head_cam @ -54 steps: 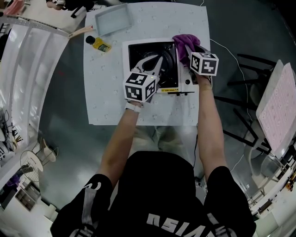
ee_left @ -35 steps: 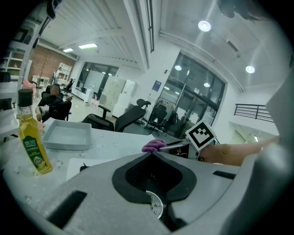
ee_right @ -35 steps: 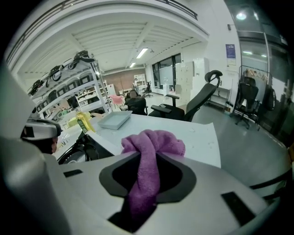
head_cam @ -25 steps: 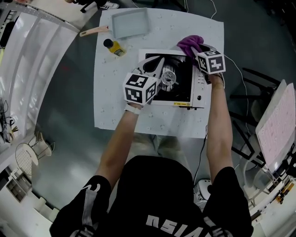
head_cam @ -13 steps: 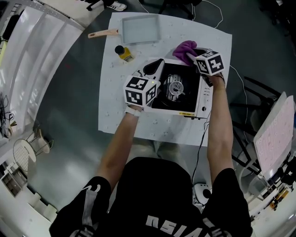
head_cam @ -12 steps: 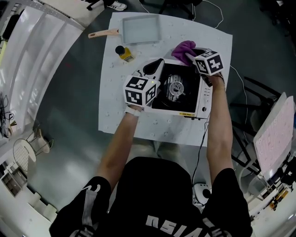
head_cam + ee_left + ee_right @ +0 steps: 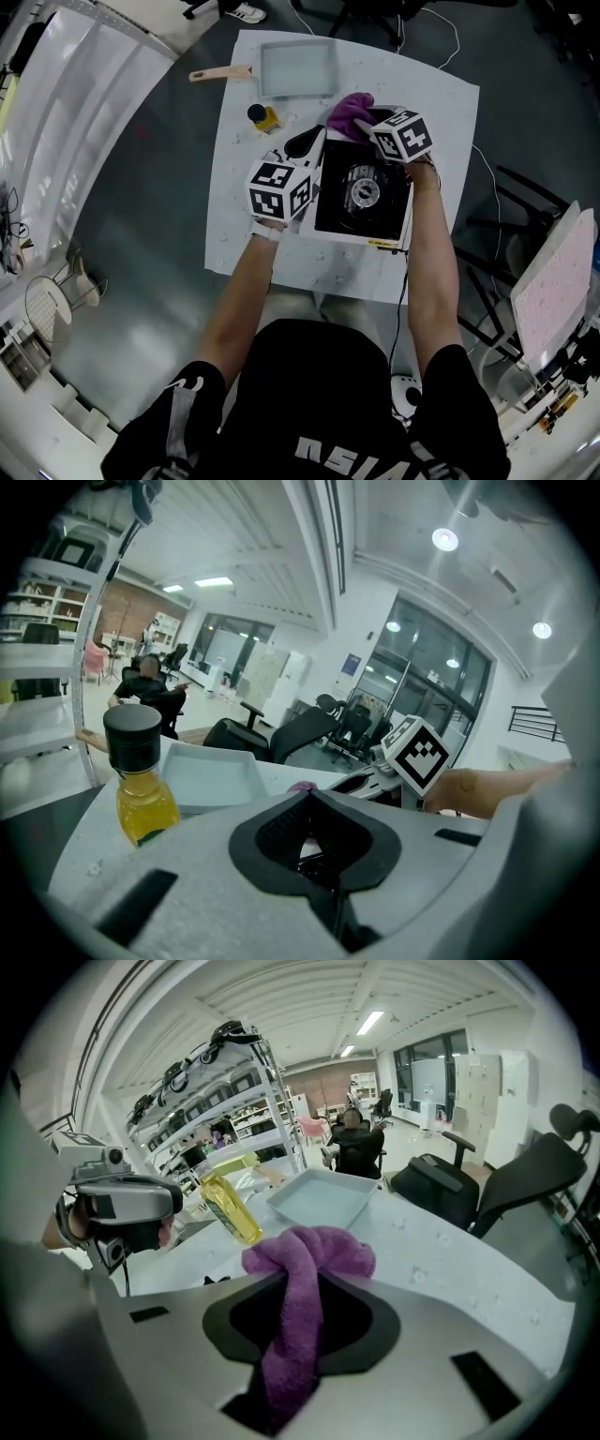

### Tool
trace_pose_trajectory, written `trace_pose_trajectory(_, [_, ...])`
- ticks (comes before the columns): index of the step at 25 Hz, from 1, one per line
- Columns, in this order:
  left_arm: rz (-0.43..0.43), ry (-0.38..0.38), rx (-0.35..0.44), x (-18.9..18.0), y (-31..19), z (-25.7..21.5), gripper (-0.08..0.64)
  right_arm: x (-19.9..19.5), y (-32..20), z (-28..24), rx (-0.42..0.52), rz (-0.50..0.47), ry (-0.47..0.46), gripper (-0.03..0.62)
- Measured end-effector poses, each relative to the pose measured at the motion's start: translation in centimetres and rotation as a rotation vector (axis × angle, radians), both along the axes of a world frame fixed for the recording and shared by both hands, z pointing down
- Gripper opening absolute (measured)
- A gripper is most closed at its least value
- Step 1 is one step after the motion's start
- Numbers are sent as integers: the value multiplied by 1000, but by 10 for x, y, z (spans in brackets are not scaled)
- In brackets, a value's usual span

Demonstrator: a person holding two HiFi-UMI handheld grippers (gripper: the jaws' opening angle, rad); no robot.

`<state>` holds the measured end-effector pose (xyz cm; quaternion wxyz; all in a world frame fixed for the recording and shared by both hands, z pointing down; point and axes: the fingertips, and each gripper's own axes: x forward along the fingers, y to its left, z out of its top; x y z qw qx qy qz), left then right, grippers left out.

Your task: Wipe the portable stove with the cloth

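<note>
Portable stove (image 7: 349, 221) sits on the white worktop (image 7: 272, 255), a little right of centre, with its dark top and round burner (image 7: 364, 193) facing up.

The step in hand looks like starting a wipe at the far edge. To do it well, I would lower the cloth until its loose bunch lies flat on the dark top. Then draw it in long overlapping passes toward the near edge and work round the burner's raised prongs, which could snag the fabric. The stove should be steadied from the left so it does not slide. Strokes should also stay clear of the bottle (image 7: 263, 116) of yellow liquid just beyond that corner.

Both forearms reach forward. The right one lies along the stove's right side, and its wrist tips the right claw (image 7: 366, 126) steeply down toward the far-left corner. The left forearm runs beside the stove's left edge and its claw sits nearer level.

The left claw (image 7: 307, 142) has its jaws pressed together, with nothing clearly between them. Whether its tips touch the stove I cannot tell.

The right claw pinches the purple cloth (image 7: 345, 111), which passes between the jaws and bunches beyond their tips at the stove's far edge.
</note>
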<state>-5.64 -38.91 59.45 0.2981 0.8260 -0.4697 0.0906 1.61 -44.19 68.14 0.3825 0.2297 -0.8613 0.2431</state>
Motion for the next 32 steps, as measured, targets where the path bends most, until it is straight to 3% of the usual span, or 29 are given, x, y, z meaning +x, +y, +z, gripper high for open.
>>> trace_pose_trajectory(12, [-49,-6,-3,-40,-2,0,6,-61,1,1,-18,-36,-58,94])
trace_pose_trajectory(22, [-90,-16,-8,-71,5,2,6,-90,0,0,-17,-47,-77,94])
trace_pose_trajectory(32, [-99,-33,3,-84,21,-13,6,-78,-15,-56,79,132,-142,94])
